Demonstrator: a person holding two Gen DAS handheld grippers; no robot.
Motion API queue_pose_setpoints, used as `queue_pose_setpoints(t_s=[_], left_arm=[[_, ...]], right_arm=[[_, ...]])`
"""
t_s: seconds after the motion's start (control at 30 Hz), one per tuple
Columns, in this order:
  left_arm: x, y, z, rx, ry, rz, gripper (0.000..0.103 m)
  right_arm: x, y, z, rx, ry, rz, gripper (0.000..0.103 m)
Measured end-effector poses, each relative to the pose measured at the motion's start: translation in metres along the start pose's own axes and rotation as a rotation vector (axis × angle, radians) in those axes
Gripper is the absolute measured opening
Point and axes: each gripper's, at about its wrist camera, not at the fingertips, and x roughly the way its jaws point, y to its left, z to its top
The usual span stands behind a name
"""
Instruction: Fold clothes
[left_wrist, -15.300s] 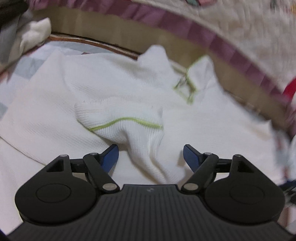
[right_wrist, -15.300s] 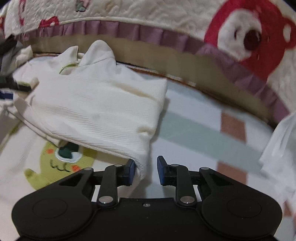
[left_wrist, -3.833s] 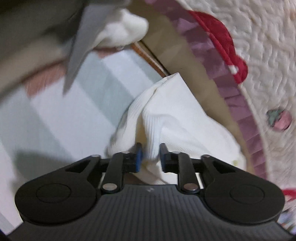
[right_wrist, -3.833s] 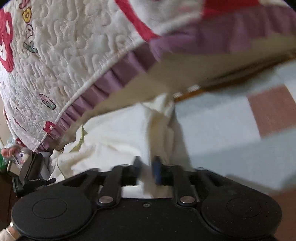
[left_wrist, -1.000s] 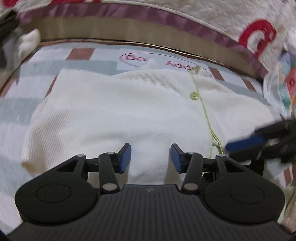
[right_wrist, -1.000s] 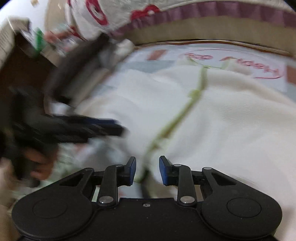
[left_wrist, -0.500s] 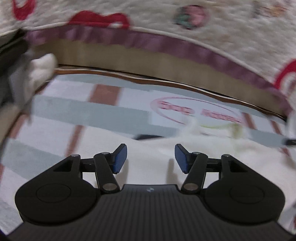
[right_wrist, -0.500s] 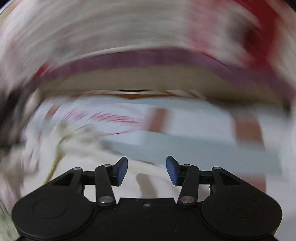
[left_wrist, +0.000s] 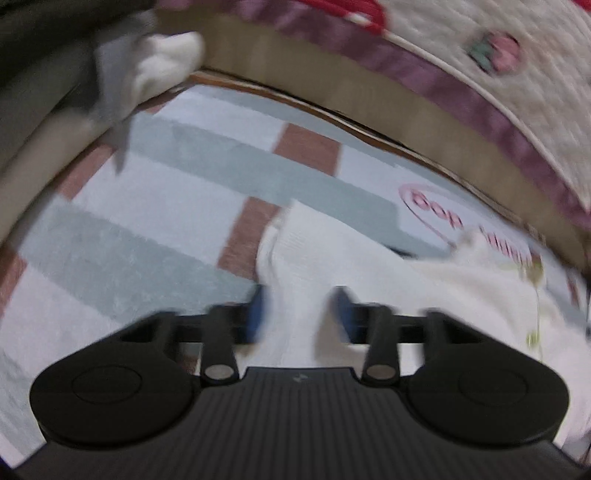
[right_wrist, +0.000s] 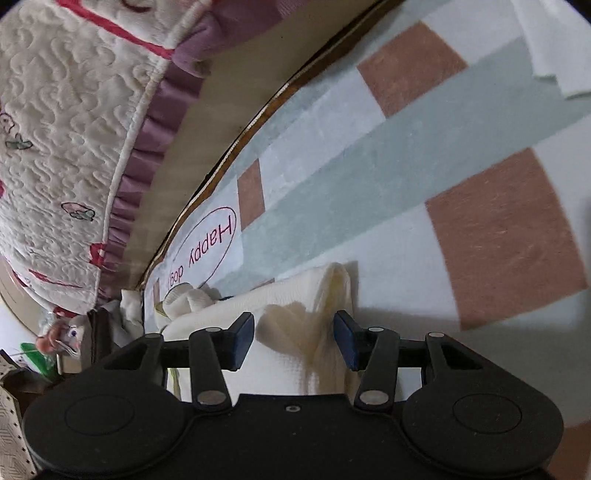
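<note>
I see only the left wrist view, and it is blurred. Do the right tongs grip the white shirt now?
Observer: No. The right tongs are open; a folded corner of the white shirt lies between the jaws, not pinched.
Operator: Is the mat bare beyond that corner?
Observer: Mostly, but another white cloth lies at its far edge.
Operator: What is written in the pink oval?
Observer: It reads "Happy dog".

Left gripper (left_wrist: 299, 314), its blue-tipped fingers parted and blurred; right gripper (right_wrist: 293, 341), fingers (right_wrist: 242, 341) likewise spread wide, held low.
</note>
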Motion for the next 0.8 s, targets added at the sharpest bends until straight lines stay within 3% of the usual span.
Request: queue_pose_setpoints(t_s=[0.03, 0.07, 0.17, 0.2, 0.23, 0.27, 0.33, 0.43, 0.53, 0.57, 0.6, 0.63, 0.67, 0.73, 0.8], left_arm=[[-0.003, -0.005, 0.000, 0.038, -0.002, -0.001, 0.014], [-0.005, -0.008, 0.001, 0.062, -0.015, -0.002, 0.011], [-0.010, -0.011, 0.013, 0.095, -0.020, 0.045, 0.010], [-0.011, -0.011, 0.017, 0.098, -0.018, 0.071, 0.010], [-0.012, -0.010, 0.022, 0.108, -0.024, 0.092, 0.013], [-0.013, -0.010, 0.026, 0.117, -0.029, 0.104, 0.017], [-0.009, -0.008, 0.032, 0.102, -0.014, 0.085, 0.048], [0.001, -0.007, 0.040, 0.065, 0.027, 0.045, 0.057], [0.018, -0.008, 0.043, 0.017, 0.065, 0.018, 0.057], [0.022, -0.011, 0.042, 0.027, 0.062, 0.017, 0.054], [0.026, -0.013, 0.042, 0.038, 0.058, 0.016, 0.041], [0.027, -0.015, 0.041, 0.050, 0.058, 0.022, 0.007], [0.028, -0.018, 0.041, 0.062, 0.058, 0.029, 0.003], [0.030, -0.023, 0.040, 0.087, 0.058, 0.041, 0.003], [0.032, -0.028, 0.039, 0.111, 0.057, 0.054, 0.003]], right_arm=[[0.002, 0.004, 0.001, -0.029, -0.012, -0.012, 0.051], [0.004, 0.009, 0.002, -0.061, -0.024, -0.028, 0.050], [0.008, 0.026, 0.002, -0.173, -0.063, -0.089, 0.042], [0.007, 0.034, -0.001, -0.220, -0.078, -0.120, 0.028], [0.007, 0.042, -0.003, -0.268, -0.093, -0.151, 0.015], [0.006, 0.049, -0.005, -0.316, -0.107, -0.182, 0.015], [0.002, 0.057, -0.008, -0.345, -0.115, -0.181, 0.014], [-0.001, 0.054, -0.005, -0.323, -0.097, -0.127, 0.014], [0.005, 0.044, -0.003, -0.284, -0.061, -0.090, 0.017], [0.007, 0.040, -0.002, -0.262, -0.054, -0.077, 0.018], [0.009, 0.036, -0.002, -0.239, -0.048, -0.063, 0.018], [0.011, 0.032, -0.001, -0.218, -0.045, -0.048, 0.019], [0.012, 0.029, 0.001, -0.199, -0.043, -0.033, 0.022], [0.016, 0.023, 0.004, -0.172, -0.056, -0.039, 0.040], [0.022, 0.020, 0.006, -0.179, -0.073, -0.045, 0.038]])
